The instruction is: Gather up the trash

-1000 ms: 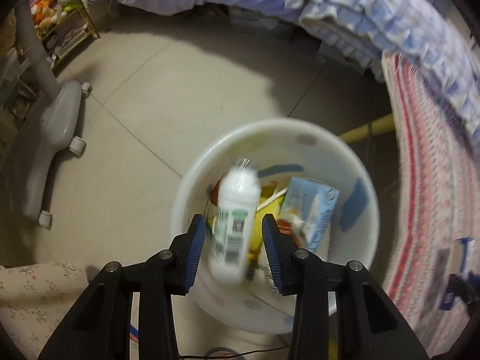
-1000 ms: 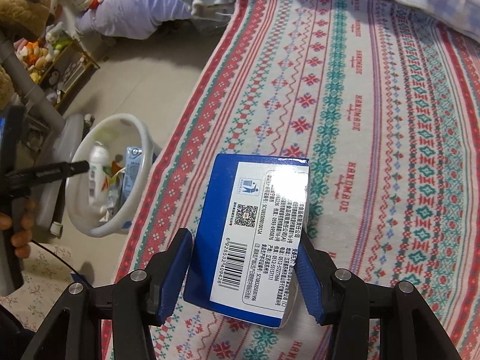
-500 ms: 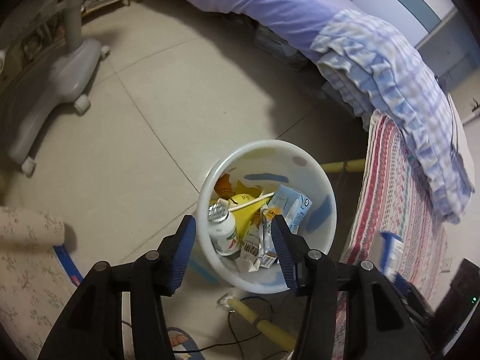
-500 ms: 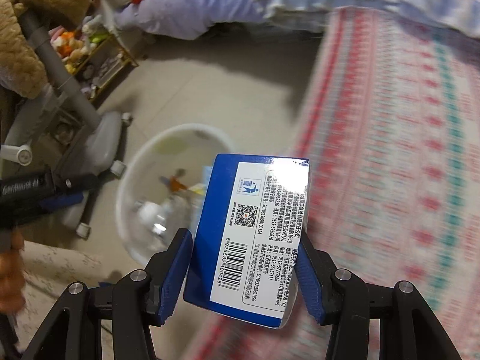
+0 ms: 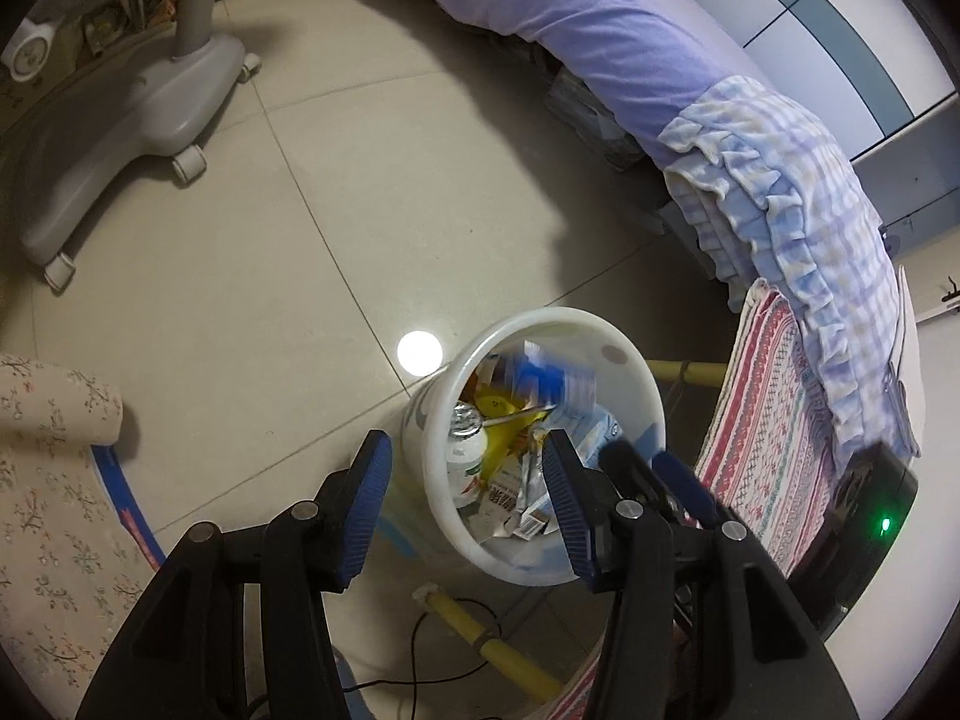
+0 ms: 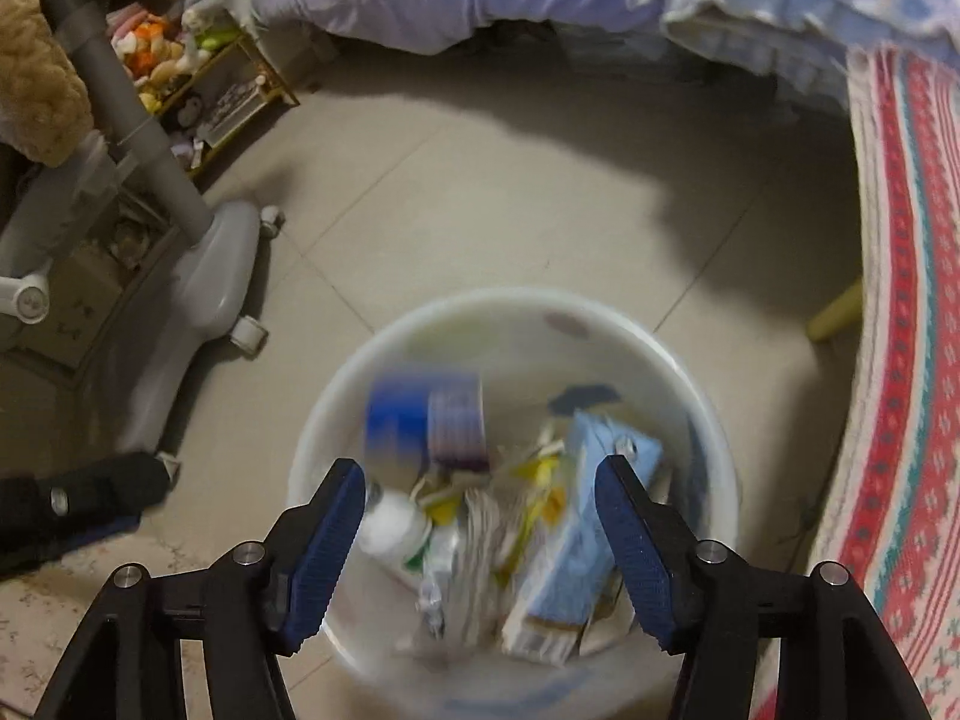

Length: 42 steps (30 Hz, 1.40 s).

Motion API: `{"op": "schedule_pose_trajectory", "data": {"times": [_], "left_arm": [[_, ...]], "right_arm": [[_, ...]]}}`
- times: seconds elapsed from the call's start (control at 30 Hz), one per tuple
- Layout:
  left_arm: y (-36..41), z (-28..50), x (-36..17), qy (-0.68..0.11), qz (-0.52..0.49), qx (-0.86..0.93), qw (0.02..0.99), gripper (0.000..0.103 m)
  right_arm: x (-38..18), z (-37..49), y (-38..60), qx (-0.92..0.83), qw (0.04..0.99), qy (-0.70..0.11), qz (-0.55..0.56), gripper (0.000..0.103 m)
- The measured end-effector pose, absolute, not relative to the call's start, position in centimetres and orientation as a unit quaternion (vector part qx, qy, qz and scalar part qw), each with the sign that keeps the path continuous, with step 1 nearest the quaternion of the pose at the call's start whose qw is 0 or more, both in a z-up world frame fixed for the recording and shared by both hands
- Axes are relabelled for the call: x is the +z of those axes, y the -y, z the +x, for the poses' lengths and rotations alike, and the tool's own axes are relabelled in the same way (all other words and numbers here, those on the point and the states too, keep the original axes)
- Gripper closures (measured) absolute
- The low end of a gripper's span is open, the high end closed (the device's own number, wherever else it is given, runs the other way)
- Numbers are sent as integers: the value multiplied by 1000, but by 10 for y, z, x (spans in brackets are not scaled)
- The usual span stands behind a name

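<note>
Blue carton [image 6: 423, 420] now inside bin [image 6: 708, 420].

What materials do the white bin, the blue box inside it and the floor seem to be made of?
White bin: likely plastic, with a smooth, slightly glossy moulded rim. Blue box: probably printed cardboard, flat-sided with sharp edges, though blurred. Floor: glazed ceramic tile, with grout lines and a lamp reflection.

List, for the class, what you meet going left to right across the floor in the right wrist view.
Grey wheeled base → white bin → yellow leg → patterned cloth.
</note>
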<state>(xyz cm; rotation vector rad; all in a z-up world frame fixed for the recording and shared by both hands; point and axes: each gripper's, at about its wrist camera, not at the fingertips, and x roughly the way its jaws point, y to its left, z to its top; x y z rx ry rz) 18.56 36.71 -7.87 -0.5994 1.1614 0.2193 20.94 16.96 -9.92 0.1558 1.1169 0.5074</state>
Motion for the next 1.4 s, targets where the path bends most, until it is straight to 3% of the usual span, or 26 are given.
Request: {"op": "schedule_pose_trajectory", "data": {"times": [0.53, 0.9, 1.03, 1.3, 1.4], "left_arm": [[-304, 151, -36, -512, -203, 97, 829, 48], [-199, 38, -7, -458, -155, 102, 869, 48], [-162, -1, -11, -445, -131, 99, 880, 40], [-126, -36, -13, -422, -80, 118, 896, 38], [-124, -37, -14, -416, -67, 123, 898, 31]], "right_arm": [[-33, 102, -26, 267, 813, -510, 90, 33], [0, 18, 42, 284, 857, -424, 65, 26], [0, 4, 60, 291, 857, -421, 67, 26], [-1, -15, 66, 300, 863, -406, 41, 26], [-2, -18, 64, 292, 869, -399, 26, 26]]}}
